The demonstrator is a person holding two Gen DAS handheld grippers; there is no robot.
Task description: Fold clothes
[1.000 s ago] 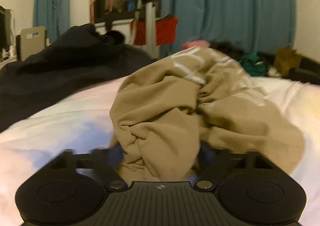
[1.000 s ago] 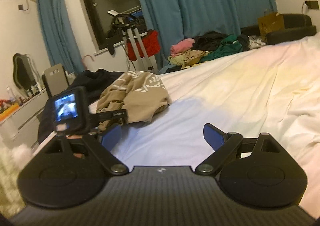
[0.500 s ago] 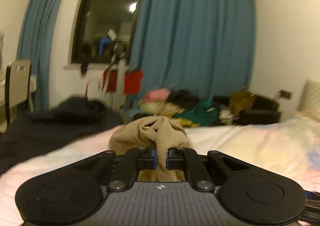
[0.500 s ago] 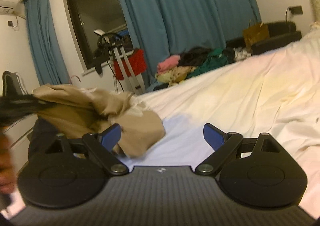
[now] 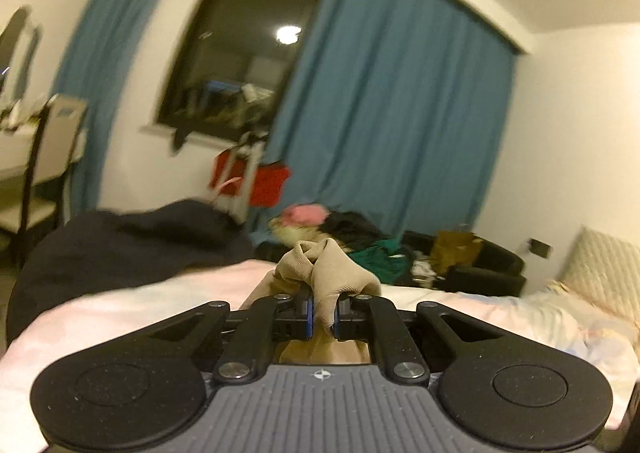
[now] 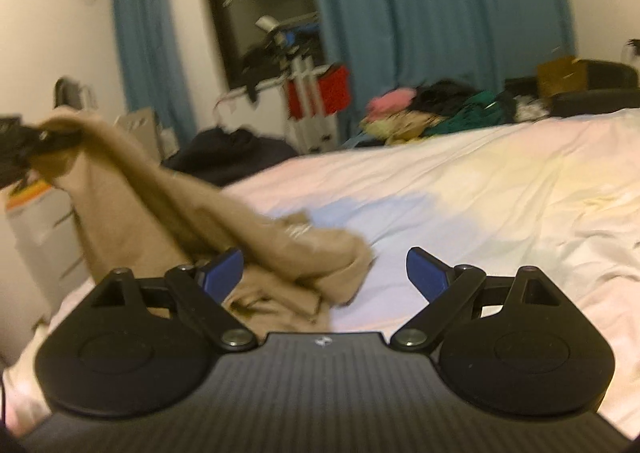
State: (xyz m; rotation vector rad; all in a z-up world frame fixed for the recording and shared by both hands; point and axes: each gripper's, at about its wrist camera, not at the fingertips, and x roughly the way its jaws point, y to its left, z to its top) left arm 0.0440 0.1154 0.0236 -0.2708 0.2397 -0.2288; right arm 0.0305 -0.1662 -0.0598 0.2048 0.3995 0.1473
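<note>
Your left claw [image 5: 323, 315] pinches the tan garment [image 5: 328, 269]; only the right view shows it draping to the bed [image 6: 480, 181], beside your spread right claw [image 6: 325, 273].

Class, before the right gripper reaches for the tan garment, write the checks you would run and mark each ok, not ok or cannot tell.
1. Left gripper pinches the tan garment: ok.
2. Right gripper open and empty: ok.
3. Garment lifted at one end, the rest trailing on the bed: ok.
4. A free corner or hem visible for the right gripper: cannot tell, fabric bunched and blurred.
5. Garment clear of the black clothing: ok.
6. Bare sheet beside the garment for spreading: ok.
</note>
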